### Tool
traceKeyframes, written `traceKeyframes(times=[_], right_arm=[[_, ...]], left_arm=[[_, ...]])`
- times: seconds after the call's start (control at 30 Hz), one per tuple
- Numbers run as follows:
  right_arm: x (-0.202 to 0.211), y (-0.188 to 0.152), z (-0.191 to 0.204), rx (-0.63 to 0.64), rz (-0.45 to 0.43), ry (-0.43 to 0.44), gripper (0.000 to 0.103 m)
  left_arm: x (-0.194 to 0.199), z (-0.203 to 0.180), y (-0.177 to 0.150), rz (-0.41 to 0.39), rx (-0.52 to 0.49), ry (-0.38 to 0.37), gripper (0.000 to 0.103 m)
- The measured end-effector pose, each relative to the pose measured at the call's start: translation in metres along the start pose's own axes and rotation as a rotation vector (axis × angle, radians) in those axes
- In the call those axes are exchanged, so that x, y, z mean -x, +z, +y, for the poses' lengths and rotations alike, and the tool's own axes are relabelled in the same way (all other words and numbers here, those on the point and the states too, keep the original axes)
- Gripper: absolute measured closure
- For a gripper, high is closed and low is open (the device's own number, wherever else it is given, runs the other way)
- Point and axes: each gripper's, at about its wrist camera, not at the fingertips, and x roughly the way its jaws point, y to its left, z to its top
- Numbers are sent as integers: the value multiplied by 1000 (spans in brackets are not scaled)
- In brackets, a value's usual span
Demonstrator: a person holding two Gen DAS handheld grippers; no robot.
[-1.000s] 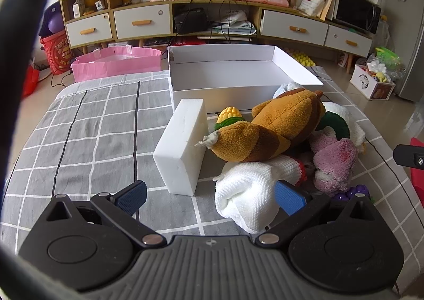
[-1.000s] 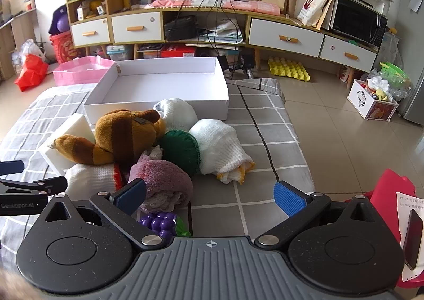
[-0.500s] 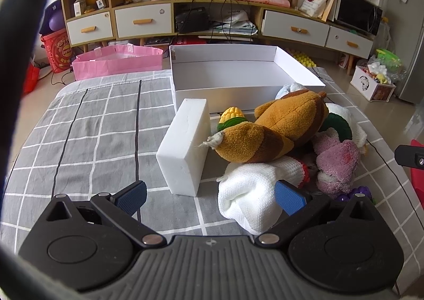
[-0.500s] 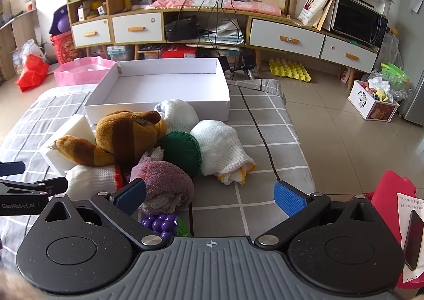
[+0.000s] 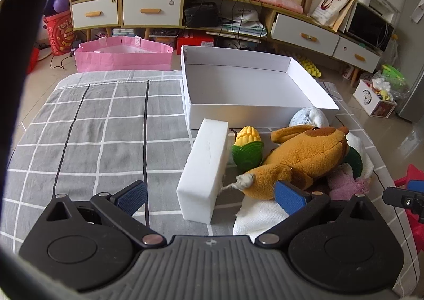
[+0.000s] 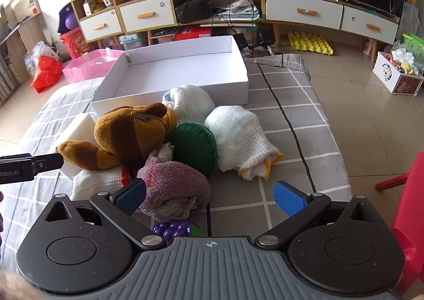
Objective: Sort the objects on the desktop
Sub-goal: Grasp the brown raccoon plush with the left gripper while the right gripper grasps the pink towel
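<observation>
A pile of soft things lies on the grey checked cloth before an empty white box (image 5: pixel 251 85) (image 6: pixel 180 75). In the left wrist view I see a white foam block (image 5: pixel 204 167), a toy corn cob (image 5: pixel 247 147), a brown plush animal (image 5: pixel 302 157) and a white cloth (image 5: pixel 262 214). My left gripper (image 5: pixel 210 198) is open, its fingers on either side of the block's near end. The right wrist view shows the plush (image 6: pixel 132 135), a green round cushion (image 6: pixel 196 147), white knitted cloths (image 6: pixel 238 135), a mauve towel (image 6: pixel 175 188) and purple toy grapes (image 6: pixel 172 229). My right gripper (image 6: pixel 210 198) hangs open above the towel.
A pink bin (image 5: pixel 122 55) stands on the floor beyond the table's far left. A red chair (image 6: pixel 408 210) is close on the right. The cloth's left half (image 5: pixel 92 128) holds nothing. Low cabinets (image 6: pixel 304 12) line the back wall.
My left gripper has moved forward and down, so the foam block now lies between its fingers. My right gripper has advanced over the mauve towel and the grapes.
</observation>
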Motion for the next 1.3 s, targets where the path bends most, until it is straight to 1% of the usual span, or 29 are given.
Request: traceKeyframes(times=[0.07, 0.17, 0.27, 0.33, 0.4, 0.5, 0.6, 0.63, 0.73, 0.8, 0.87, 0.93, 1.03, 1.2, 1.3], right_arm=[[-2, 1, -2, -16, 5, 14, 0], [-8, 3, -4, -41, 29, 36, 0], [-14, 3, -3, -37, 57, 12, 0], [-16, 3, -3, -44, 67, 25, 0], [-16, 4, -3, -58, 67, 37, 0], [-21, 7, -3, -71, 80, 46, 0], [-25, 7, -3, -75, 97, 40, 0], [-24, 8, -4, -81, 100, 42, 0], [-18, 10, -11, -110, 73, 50, 0], [-17, 12, -15, -135, 61, 43, 0], [-18, 14, -16, -143, 66, 43, 0], [-20, 13, -15, -134, 78, 40, 0], [-21, 10, -12, -112, 89, 40, 0], [-22, 8, -11, -107, 92, 39, 0], [-22, 6, -8, -94, 92, 34, 0]], left_arm=[[-1, -3, 1, 11, -11, -2, 1], [-5, -4, 3, 44, 7, -30, 1], [-9, -5, 6, 76, 19, -62, 1], [-13, -4, 11, 99, 42, -93, 1], [-16, -7, 16, 98, 45, -80, 0], [-24, -12, 22, 119, 46, -74, 1], [-29, -16, 29, 145, 34, -117, 1], [-27, -19, 31, 143, 22, -114, 1], [-16, -35, 41, 89, -75, -100, 1], [-16, -45, 48, 68, -115, -114, 1], [-20, -53, 55, 75, -135, -143, 1], [-26, -64, 59, 72, -179, -175, 1], [-34, -80, 61, 81, -228, -192, 1], [-44, -102, 55, 95, -335, -199, 1], [-55, -110, 53, 117, -379, -181, 1]])
